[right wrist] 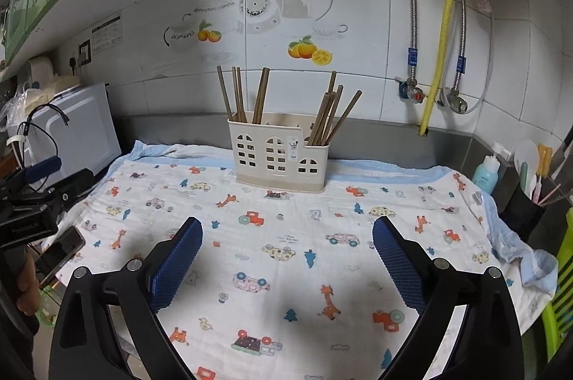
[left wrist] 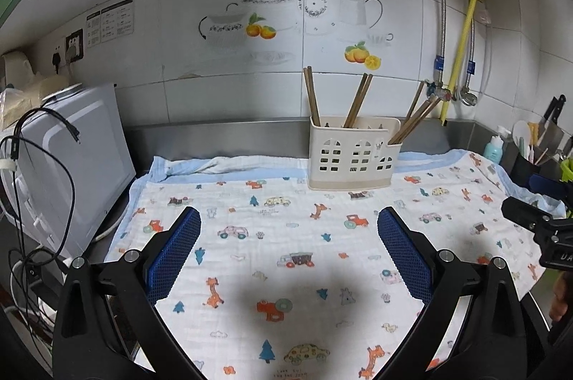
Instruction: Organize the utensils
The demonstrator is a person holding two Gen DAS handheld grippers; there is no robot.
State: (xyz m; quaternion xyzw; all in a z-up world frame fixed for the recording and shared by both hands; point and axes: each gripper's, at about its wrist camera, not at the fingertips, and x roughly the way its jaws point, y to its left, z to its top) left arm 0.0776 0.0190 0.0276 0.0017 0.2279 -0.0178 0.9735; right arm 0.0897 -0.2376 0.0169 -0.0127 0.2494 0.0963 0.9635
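A cream plastic utensil holder (left wrist: 352, 152) stands at the back of a cartoon-print cloth (left wrist: 286, 237). Several brown wooden chopsticks (left wrist: 358, 101) stand upright or lean in its compartments. The holder (right wrist: 279, 158) and chopsticks (right wrist: 326, 115) also show in the right wrist view. My left gripper (left wrist: 288, 219) is open and empty, hovering over the cloth in front of the holder. My right gripper (right wrist: 286, 229) is open and empty, likewise in front of the holder. The right gripper's body (left wrist: 537, 226) shows at the right edge of the left view.
A white microwave (left wrist: 71, 158) with black cables stands at the left. A blue bottle (right wrist: 485, 172), a black pot of utensils (right wrist: 526, 201) and knives sit at the right. A steel backsplash and tiled wall with pipes (right wrist: 444, 33) lie behind. A phone (right wrist: 61, 251) lies at left.
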